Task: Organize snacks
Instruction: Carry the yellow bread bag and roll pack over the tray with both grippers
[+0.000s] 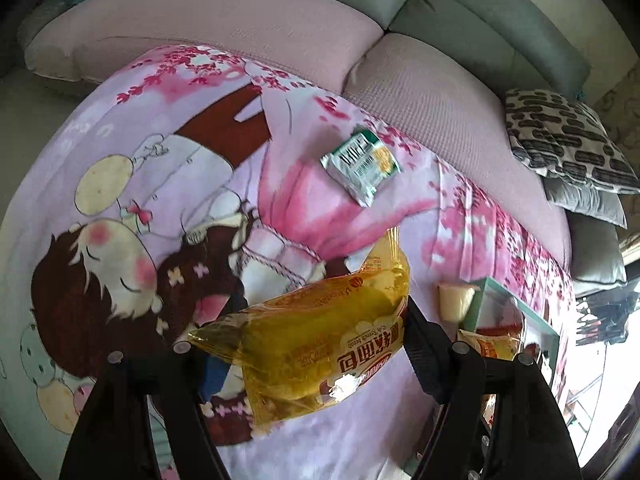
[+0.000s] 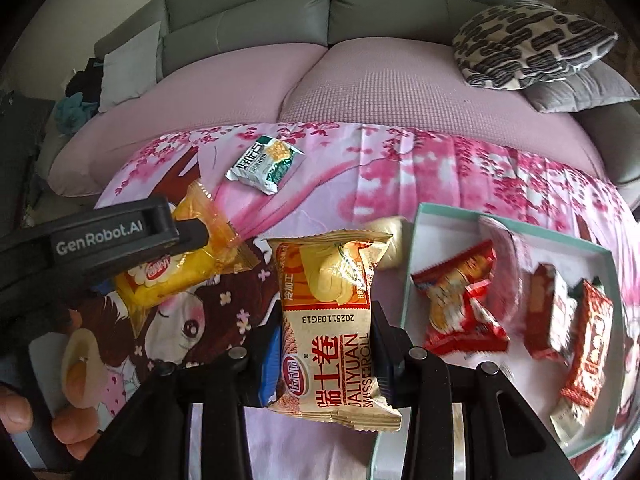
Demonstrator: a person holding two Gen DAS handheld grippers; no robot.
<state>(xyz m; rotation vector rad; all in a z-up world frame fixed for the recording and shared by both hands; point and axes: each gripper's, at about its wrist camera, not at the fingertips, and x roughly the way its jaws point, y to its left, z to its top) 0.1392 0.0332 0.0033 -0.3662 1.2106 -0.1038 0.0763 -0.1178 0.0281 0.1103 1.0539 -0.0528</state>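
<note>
Swiss roll packet (image 2: 332, 332) clamped between right jaws.

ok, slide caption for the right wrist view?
Right gripper holds a Swiss roll pack beside the snack box.

The right tongs (image 2: 326, 340) clamp a Swiss roll packet (image 2: 334, 332) above the pink blanket (image 2: 400, 168), beside a teal-rimmed box (image 2: 412, 248) of red snack packets (image 2: 460, 300), while the left tongs (image 2: 192, 236) grip a yellow bread packet (image 2: 176, 272).

A clear round plastic cup (image 2: 502, 264) inside the teal-rimmed white box (image 2: 416, 248) is blurred; its content cannot be told.
</note>
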